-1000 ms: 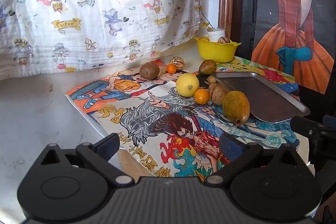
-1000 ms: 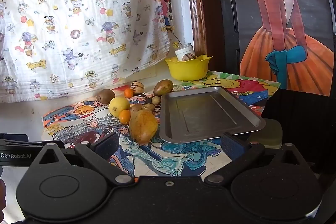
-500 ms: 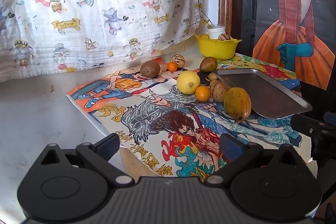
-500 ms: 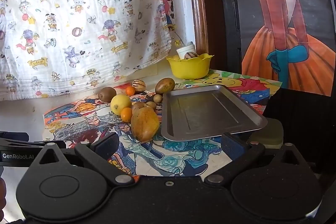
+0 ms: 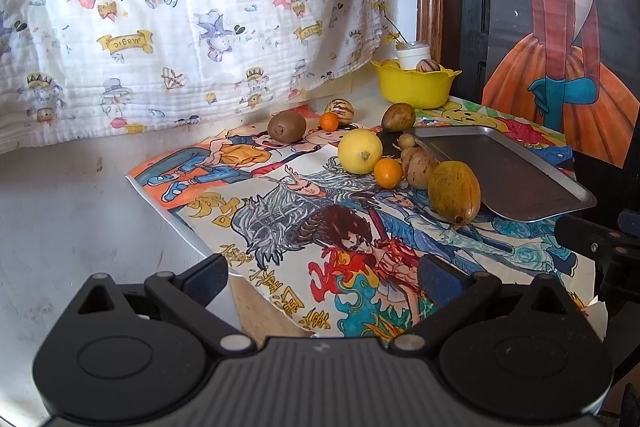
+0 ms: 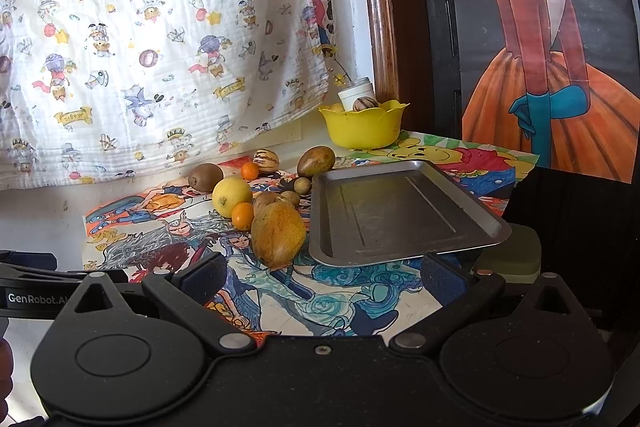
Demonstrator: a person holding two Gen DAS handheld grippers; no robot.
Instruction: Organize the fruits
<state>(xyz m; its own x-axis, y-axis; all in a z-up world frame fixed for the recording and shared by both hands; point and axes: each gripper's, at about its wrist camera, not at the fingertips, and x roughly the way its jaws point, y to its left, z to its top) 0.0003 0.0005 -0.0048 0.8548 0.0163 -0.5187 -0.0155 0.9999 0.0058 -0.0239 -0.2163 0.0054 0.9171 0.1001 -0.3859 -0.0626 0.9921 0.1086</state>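
Observation:
Several fruits lie on a cartoon-printed mat beside an empty metal tray (image 6: 400, 211) (image 5: 512, 171). Nearest is a yellow-brown mango (image 6: 278, 235) (image 5: 454, 193), then a small orange (image 6: 242, 215) (image 5: 387, 172), a lemon (image 6: 232, 195) (image 5: 359, 151), a kiwi (image 6: 205, 177) (image 5: 286, 126), a striped fruit (image 6: 266, 159) and a brown-green fruit (image 6: 316, 161). My left gripper (image 5: 324, 277) is open and empty, short of the fruits. My right gripper (image 6: 324, 275) is open and empty, near the tray's front edge and the mango.
A yellow bowl (image 6: 362, 125) (image 5: 414, 83) holding fruit stands at the back by a white jar (image 6: 356, 93). A printed cloth (image 6: 140, 27) hangs behind. A green sponge (image 6: 508, 251) lies right of the tray. The left gripper's body (image 6: 36, 291) shows at left.
Both grippers have crept slightly forward toward the fruits and tray. Nothing on the table has moved.

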